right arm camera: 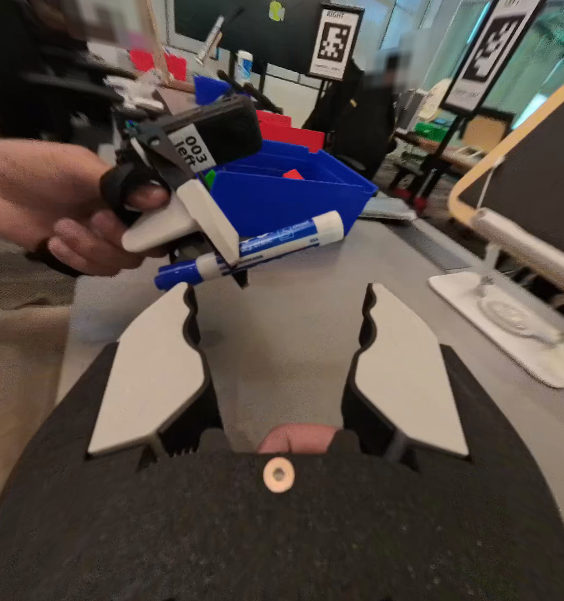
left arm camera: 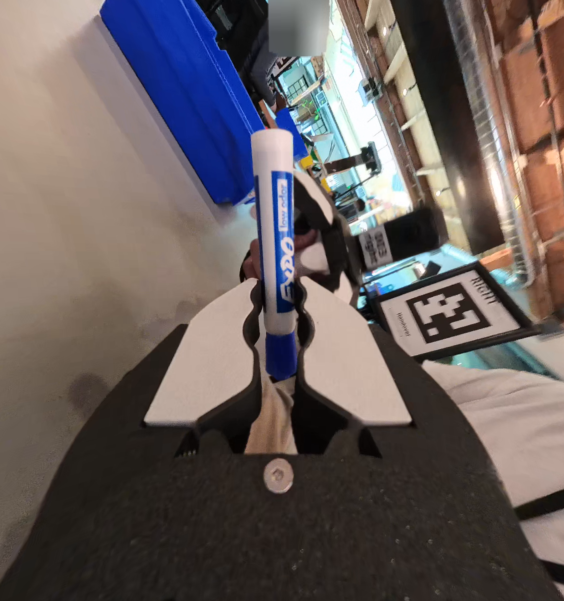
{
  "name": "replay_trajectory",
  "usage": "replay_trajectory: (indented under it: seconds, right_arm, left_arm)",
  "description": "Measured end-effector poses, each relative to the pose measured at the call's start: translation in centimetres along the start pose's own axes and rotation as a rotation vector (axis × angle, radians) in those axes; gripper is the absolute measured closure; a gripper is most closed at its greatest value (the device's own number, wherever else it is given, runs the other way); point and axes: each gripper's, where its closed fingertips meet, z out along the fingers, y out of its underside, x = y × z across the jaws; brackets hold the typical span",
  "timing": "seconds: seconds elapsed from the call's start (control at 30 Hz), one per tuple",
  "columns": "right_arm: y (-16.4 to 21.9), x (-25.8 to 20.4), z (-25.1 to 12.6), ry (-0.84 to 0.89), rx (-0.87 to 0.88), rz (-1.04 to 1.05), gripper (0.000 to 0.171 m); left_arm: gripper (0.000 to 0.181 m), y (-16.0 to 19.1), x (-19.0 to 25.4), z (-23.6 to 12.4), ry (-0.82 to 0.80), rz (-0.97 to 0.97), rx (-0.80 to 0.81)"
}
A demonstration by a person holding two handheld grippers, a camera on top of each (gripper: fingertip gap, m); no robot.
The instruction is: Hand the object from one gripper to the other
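The left gripper [left arm camera: 279,289], black-bodied with white finger plates, is clamped on the white plastic marker with a blue cap and blue label band [left arm camera: 275,240], pinching the barrel near its capped end, so that most of the barrel sticks out past the fingertips. In the right wrist view the marker [right arm camera: 267,242] lies nearly level above the grey tabletop [right arm camera: 290,325], in front of a blue plastic bin [right arm camera: 284,201]. The right gripper [right arm camera: 279,292] waits with its fingers spread wide and empty, just short of the marker. To do the handover well, I judge it should take the free white length beyond the left fingers, squarely across the barrel, and close firmly before the left lets go.
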Motion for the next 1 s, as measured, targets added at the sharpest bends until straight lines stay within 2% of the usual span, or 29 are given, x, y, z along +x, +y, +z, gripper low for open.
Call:
replay_trajectory:
  seconds: [0.07, 0.13, 0.3, 0.4, 0.63, 1.0]
  right_arm:
    - [-0.3, -0.9, 0.1, 0.065, -0.018, -0.175, 0.074]
    - [0.8, -2.2, 0.9, 0.037, -0.101, -0.254, 0.069]
    - [1.8, -3.8, 1.8, -0.036, -0.144, -0.222, 0.057]
    - [1.1, -3.9, 1.8, -0.04, -0.111, -0.188, 0.052]
    - [0.5, -3.3, 1.5, -0.036, -0.074, -0.17, 0.046]
    - [1.2, -3.7, 1.6, -0.058, -0.112, -0.181, 0.04]
  left_arm:
    - [0.163, 0.1, 0.1, -0.1, 0.013, -0.056, -0.011]
    - [0.163, 0.3, 0.5, 0.0, 0.037, -0.098, -0.026]
    - [0.163, 0.6, 1.3, 0.0, 0.068, -0.142, -0.038]
    - [0.163, 0.7, 1.4, -0.2, 0.088, -0.178, -0.035]
    - [0.163, 2.1, 1.8, 0.6, 0.168, -0.283, -0.075]
    - [0.163, 3.1, 1.5, 1.2, 0.152, -0.277, -0.127]
